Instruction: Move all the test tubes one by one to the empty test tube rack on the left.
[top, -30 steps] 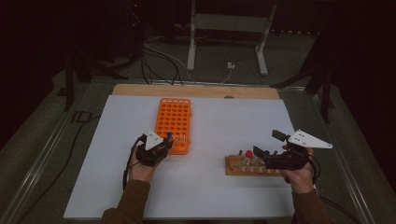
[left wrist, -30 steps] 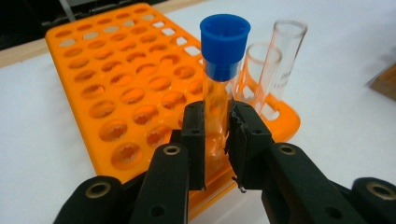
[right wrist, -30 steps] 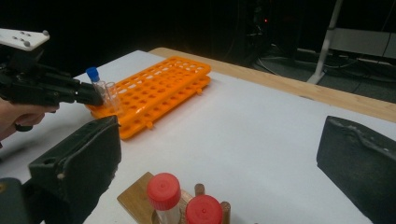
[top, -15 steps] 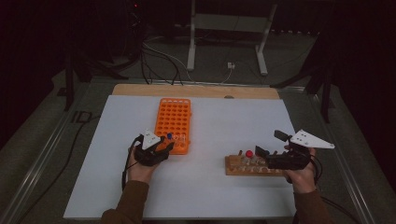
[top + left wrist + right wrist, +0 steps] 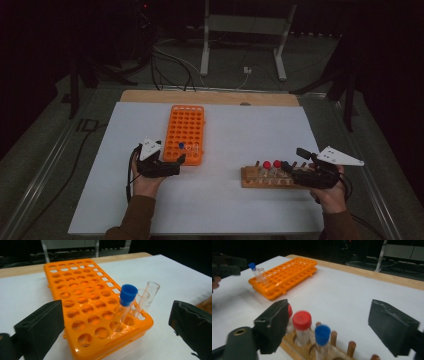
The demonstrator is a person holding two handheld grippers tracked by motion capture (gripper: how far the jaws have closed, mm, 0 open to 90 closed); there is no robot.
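3 tubes stand in the near corner of the orange rack [image 5: 90,307]: a blue-capped tube [image 5: 126,305] and 2 open clear tubes [image 5: 147,296] right beside it. Left tongs [image 5: 115,325] have just been opening, jaws now wide apart with nothing between them, sitting just in front of that corner. Over at the wooden rack [image 5: 267,176], the right tongs [image 5: 329,330] have just been closing but are still apart, pads not touching the red-capped tube [image 5: 302,325] and another blue-capped one [image 5: 322,340] between them. Both racks sit on the white table [image 5: 240,130].
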